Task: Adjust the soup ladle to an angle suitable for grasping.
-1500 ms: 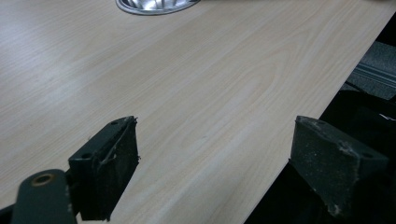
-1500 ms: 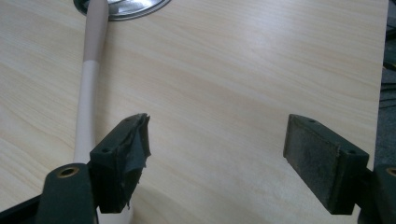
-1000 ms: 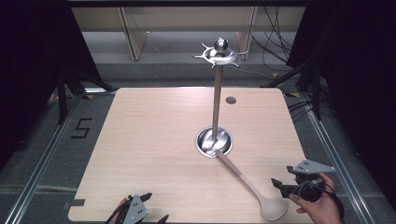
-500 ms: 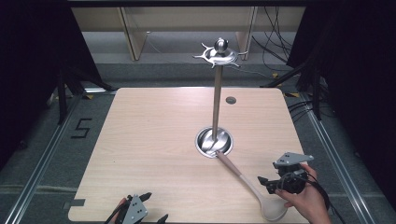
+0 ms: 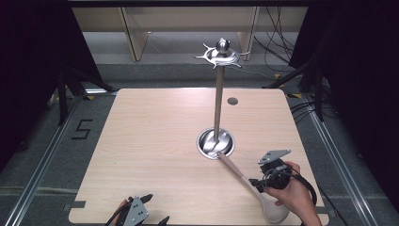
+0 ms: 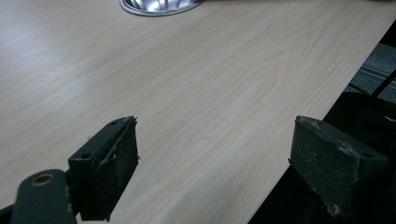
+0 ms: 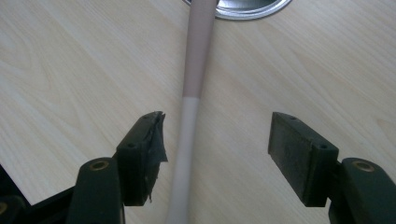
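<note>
Pale wood table (image 5: 155,141) amid dark curtains, perhaps grey carpet; left tongs (image 6: 215,172) wide, right tongs (image 7: 215,154) closing, astride spoon handle (image 7: 189,126).

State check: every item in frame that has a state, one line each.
spoon: lying flat on the table, handle tip at the stand's base, handle between the right jaws, not gripped.
right gripper: open, jaws have just been closing, astride the handle.
left gripper: open, nothing between the jaws, at the table's near edge.
utensil stand: upright, hooks bare.
</note>
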